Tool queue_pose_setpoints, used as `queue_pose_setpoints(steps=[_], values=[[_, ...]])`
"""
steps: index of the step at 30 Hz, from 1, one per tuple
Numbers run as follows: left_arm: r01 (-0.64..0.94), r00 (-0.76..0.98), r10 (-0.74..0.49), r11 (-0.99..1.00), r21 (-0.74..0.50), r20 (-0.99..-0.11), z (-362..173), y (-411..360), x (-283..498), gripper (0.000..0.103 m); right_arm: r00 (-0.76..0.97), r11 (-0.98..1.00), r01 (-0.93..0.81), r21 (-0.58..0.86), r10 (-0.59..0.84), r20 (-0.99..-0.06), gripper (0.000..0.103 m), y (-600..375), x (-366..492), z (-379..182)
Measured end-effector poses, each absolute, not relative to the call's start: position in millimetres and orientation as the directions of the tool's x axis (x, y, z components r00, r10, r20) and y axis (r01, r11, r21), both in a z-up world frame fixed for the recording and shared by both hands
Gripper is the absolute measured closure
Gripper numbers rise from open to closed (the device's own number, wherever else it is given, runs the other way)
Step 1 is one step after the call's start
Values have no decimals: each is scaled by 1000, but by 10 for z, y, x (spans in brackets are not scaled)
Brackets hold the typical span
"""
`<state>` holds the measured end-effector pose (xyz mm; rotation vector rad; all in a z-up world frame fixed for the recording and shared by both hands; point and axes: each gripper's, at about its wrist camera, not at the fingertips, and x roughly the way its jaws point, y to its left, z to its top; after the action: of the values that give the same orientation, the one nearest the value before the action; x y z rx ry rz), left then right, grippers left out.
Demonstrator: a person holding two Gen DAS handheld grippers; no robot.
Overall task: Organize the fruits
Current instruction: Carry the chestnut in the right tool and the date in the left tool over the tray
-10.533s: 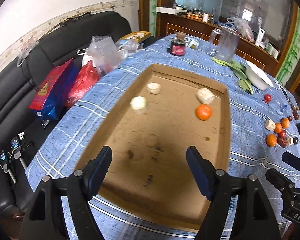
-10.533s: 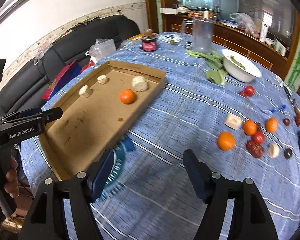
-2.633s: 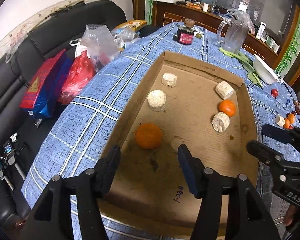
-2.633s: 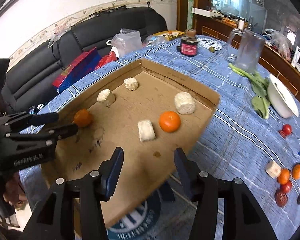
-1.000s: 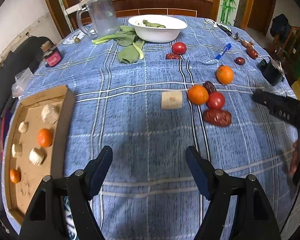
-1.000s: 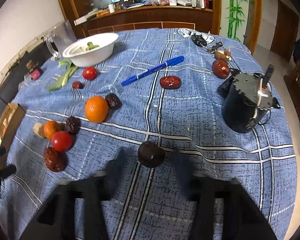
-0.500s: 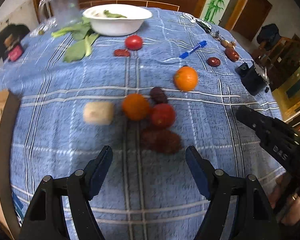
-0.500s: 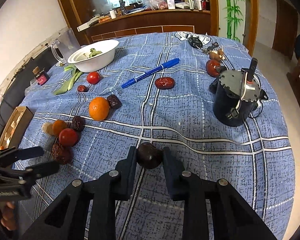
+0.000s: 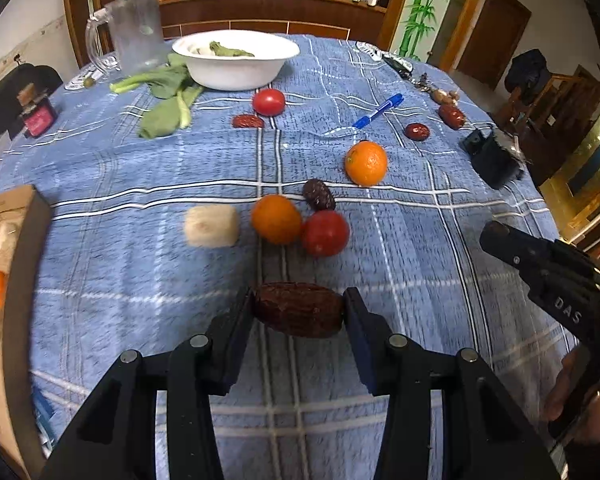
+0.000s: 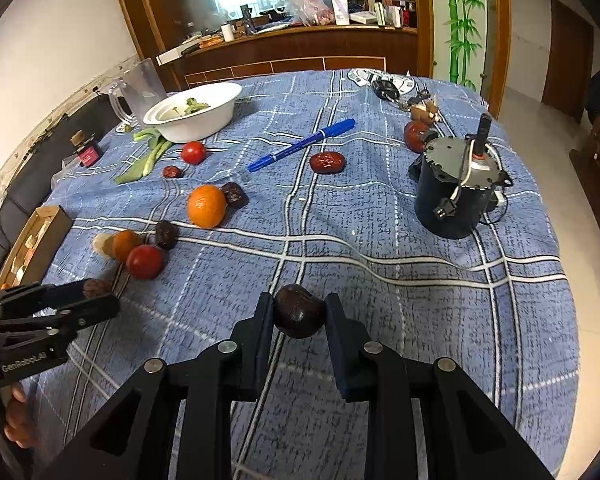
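My left gripper (image 9: 299,314) is shut on a large wrinkled red date (image 9: 298,315) just above the blue checked cloth. My right gripper (image 10: 299,312) is shut on a dark round chestnut-like fruit (image 10: 299,310). Ahead of the left gripper lie a white cut piece (image 9: 211,226), an orange (image 9: 276,219), a tomato (image 9: 325,233), a dark date (image 9: 319,194) and a second orange (image 9: 366,163). The cardboard tray (image 9: 12,280) with fruit in it sits at the left edge. The right gripper (image 9: 540,264) shows at the right of the left wrist view.
A white bowl (image 9: 236,58), greens (image 9: 164,96), a glass jug (image 9: 134,30), a tomato (image 9: 269,101), small dates (image 9: 248,121) and a blue pen (image 9: 378,111) lie further back. A black motor with wires (image 10: 456,188) stands on the right. Keys (image 10: 386,89) lie at the far edge.
My left gripper moved forward over the red date and closed on it. My right gripper stays shut on the dark fruit, in about the same place.
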<state>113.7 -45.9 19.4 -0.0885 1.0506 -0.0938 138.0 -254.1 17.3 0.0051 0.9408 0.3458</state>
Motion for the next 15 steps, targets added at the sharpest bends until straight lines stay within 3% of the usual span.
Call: queue_pose_setpoints(steps=[15], values=[[-12, 536, -86, 994, -109, -840, 454, 210, 336, 59, 528, 950, -297, 93, 245, -813, 76, -2318, 793, 230]])
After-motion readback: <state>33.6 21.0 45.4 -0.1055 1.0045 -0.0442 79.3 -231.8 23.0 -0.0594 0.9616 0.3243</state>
